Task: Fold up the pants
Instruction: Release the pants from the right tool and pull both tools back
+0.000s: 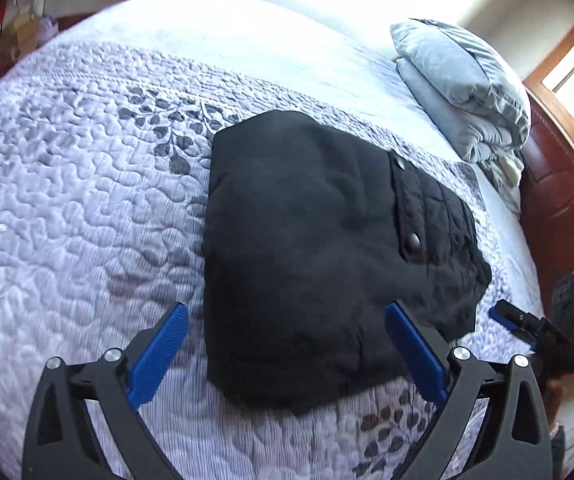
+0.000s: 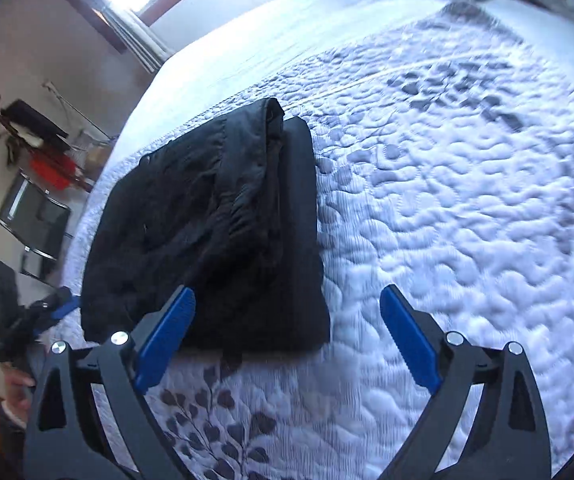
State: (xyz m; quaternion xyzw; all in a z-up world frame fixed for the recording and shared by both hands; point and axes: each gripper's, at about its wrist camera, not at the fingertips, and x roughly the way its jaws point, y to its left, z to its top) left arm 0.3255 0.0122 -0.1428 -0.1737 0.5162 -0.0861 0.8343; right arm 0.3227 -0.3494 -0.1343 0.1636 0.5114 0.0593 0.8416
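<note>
The black pants (image 1: pixel 319 248) lie folded into a compact bundle on the quilted bed, a buttoned pocket flap facing up at their right. My left gripper (image 1: pixel 287 312) is open and empty, hovering over the bundle's near edge. In the right wrist view the same pants (image 2: pixel 207 232) lie left of centre, folded layers stacked. My right gripper (image 2: pixel 287 296) is open and empty, its left finger over the bundle's near right corner. The right gripper also shows in the left wrist view (image 1: pixel 527 324), beyond the pants' right edge.
The bed's quilted lilac cover (image 1: pixel 67 200) with grey leaf print spreads all around. Folded grey bedding (image 1: pixel 463 88) is stacked at the head by the wooden headboard (image 1: pixel 559 200). A chair and clutter (image 2: pixel 35 208) stand beside the bed's far side.
</note>
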